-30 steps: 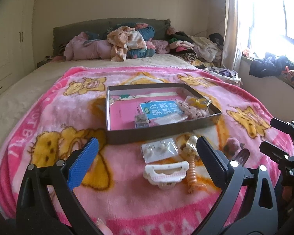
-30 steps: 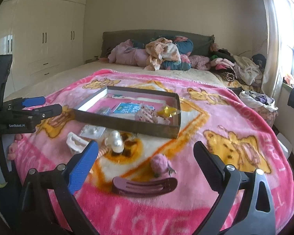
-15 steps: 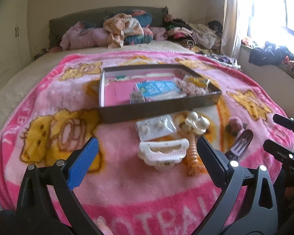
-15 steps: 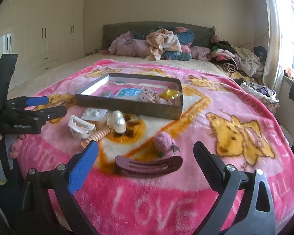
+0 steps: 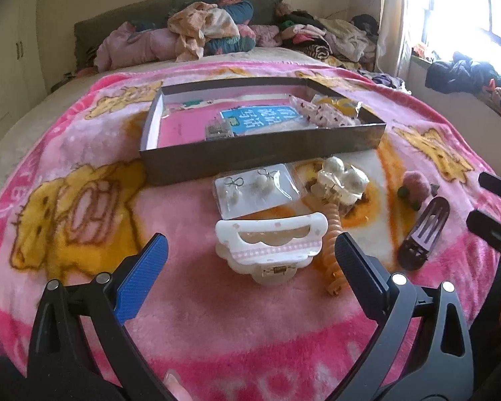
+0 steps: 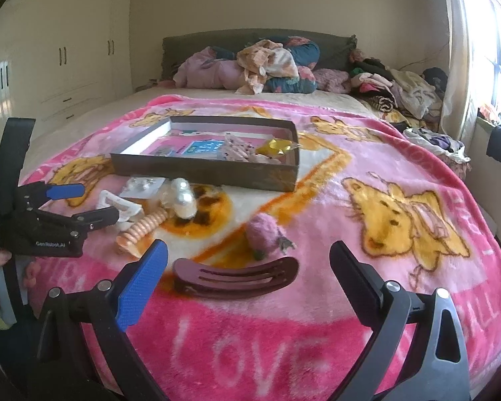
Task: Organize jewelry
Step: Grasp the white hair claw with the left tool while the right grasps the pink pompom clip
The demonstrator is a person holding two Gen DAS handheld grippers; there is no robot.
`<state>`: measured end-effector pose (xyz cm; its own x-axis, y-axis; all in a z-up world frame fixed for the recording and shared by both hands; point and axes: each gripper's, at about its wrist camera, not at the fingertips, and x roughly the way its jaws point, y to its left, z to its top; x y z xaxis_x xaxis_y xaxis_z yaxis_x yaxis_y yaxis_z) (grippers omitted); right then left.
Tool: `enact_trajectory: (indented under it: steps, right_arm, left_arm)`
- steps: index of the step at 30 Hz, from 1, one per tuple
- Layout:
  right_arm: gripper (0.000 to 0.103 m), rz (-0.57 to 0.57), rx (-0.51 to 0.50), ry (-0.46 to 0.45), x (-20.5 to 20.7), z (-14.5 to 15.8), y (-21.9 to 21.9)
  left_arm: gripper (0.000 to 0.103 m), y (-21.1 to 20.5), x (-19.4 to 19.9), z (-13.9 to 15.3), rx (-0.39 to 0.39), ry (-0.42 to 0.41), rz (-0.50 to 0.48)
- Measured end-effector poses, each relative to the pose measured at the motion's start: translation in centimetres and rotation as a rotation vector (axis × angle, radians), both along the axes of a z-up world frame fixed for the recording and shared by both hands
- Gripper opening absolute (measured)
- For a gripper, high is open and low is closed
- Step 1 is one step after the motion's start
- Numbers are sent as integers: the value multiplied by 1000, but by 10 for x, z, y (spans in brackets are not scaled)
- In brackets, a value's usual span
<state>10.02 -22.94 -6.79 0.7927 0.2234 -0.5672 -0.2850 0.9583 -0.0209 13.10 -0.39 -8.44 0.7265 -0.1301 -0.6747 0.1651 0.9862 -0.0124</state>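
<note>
A dark shallow box (image 5: 264, 155) (image 6: 203, 170) lies on the pink blanket with a blue card and small packets inside. In front of it lie an earring card (image 5: 259, 188), a pearl hair clip (image 5: 342, 180) (image 6: 182, 197), a white claw clip (image 5: 272, 245) (image 6: 118, 205), an orange spiral hair tie (image 5: 334, 247) (image 6: 143, 227), a pink pompom clip (image 5: 415, 183) (image 6: 265, 234) and a maroon hair clip (image 5: 424, 234) (image 6: 235, 277). My left gripper (image 5: 250, 260) is open, just short of the white claw clip. My right gripper (image 6: 248, 264) is open, around the maroon clip's near side.
The pink cartoon blanket (image 6: 400, 234) covers the bed. Piled clothes and pillows (image 6: 267, 63) sit at the headboard. White wardrobes (image 6: 66, 56) stand on the left, a window (image 5: 467, 16) and dark clothes on the sill on the right.
Both grippers have moved forward and lower toward the items on the blanket. The white claw clip and the maroon clip now sit close between their open fingers.
</note>
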Motion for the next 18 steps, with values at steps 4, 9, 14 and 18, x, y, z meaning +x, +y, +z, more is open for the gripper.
enact_trajectory:
  steps: [4, 9, 14, 18]
  right_arm:
    - [95, -28, -11, 27, 21, -1, -7]
    - [94, -16, -52, 73, 50, -10, -4]
    - [81, 18, -85, 154, 78, -29, 3]
    - [49, 37, -68, 224, 90, -43, 5]
  left_arm:
    - [91, -3, 9, -7, -5, 20, -3]
    - [91, -6, 19, -14, -20, 32, -3]
    - [83, -5, 23, -17, -35, 46, -4]
    - [72, -9, 23, -20, -23, 53, -17]
